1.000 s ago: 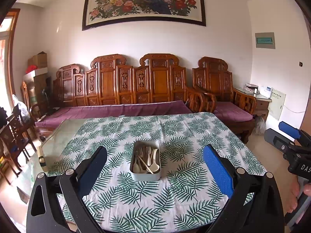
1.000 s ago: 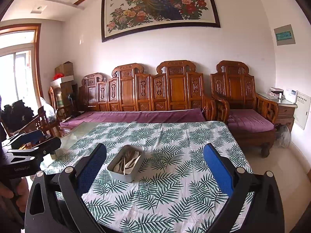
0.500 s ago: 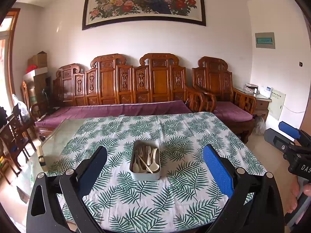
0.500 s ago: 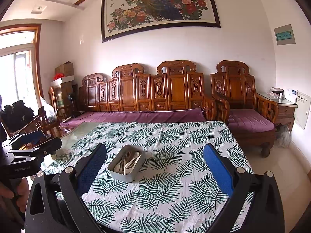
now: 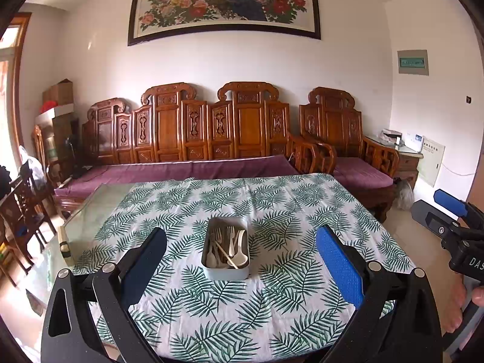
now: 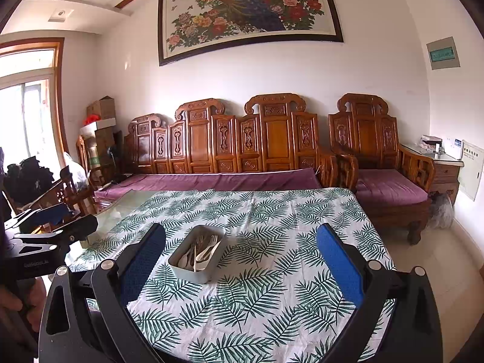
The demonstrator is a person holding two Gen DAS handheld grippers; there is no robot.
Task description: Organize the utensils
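Left wrist view: the left gripper [image 5: 240,252] is spread wide, holding nothing; the grey rectangular metal tin of pale plastic utensils [image 5: 225,248] lies between and beyond its fingers on the leaf-print tablecloth [image 5: 272,302]. Right wrist view: the right gripper [image 6: 240,252] is likewise spread and empty; the tin [image 6: 197,253] lies left of centre. Nothing has shifted since the earlier frames.

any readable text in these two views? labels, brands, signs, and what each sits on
"DAS", cut off at the frame edge: on the black body of the right gripper, seen in the left wrist view.
Pale lettering on the body of the left gripper, in the right wrist view: too blurred to read.
Characters at the painting's upper left: too small.
Green panel on the wall box: unreadable.
White cabinet label: unreadable.
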